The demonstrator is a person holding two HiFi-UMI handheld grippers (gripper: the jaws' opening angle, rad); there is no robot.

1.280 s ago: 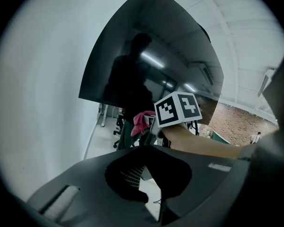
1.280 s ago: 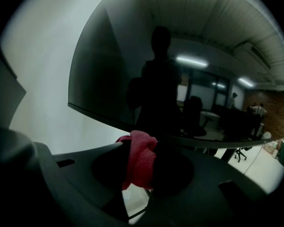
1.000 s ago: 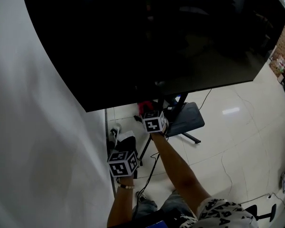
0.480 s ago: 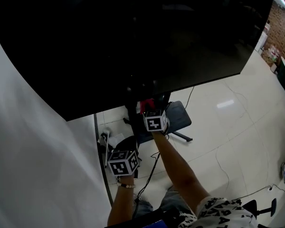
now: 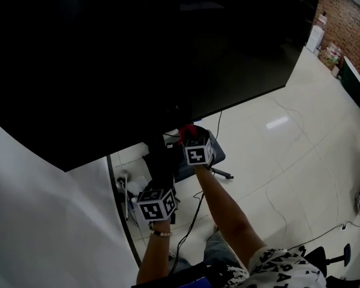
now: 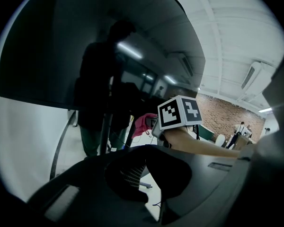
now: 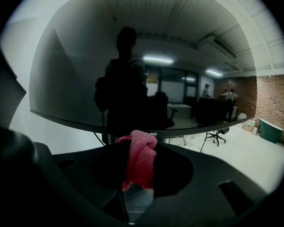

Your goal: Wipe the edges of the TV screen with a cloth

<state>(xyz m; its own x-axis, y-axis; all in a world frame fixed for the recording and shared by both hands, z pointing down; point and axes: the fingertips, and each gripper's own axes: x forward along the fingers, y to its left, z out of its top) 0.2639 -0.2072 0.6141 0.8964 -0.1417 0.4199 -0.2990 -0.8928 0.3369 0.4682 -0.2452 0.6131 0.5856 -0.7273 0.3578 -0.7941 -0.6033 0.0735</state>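
- While the person is standing close under the TV screen (image 5: 138, 59), the right gripper (image 7: 141, 167) is clamping its 2 jaws on a bunched pink cloth (image 7: 139, 157), which is sticking up out of the grip.
- The cloth is sitting right at the screen's bottom edge (image 7: 189, 131), above the stand's base (image 5: 218, 150). Neither view is showing whether it is pressing on the edge or hovering just beneath it.
- The left gripper (image 6: 139, 171) is hanging lower and to the left, well apart from the screen. Its jaws are drawn together at the tips with nothing between them, and it is taking no part in the wipe.
- As for progress, the work is looking to be on the bottom edge, 1 of 4, somewhere around its middle. The dark frame is showing no streaks or dust lines, so it is not possible to tell how much is already wiped.
- The bottom run to either side and the other 3 edges are probably waiting, and the top edge is likely calling for a much higher reach.
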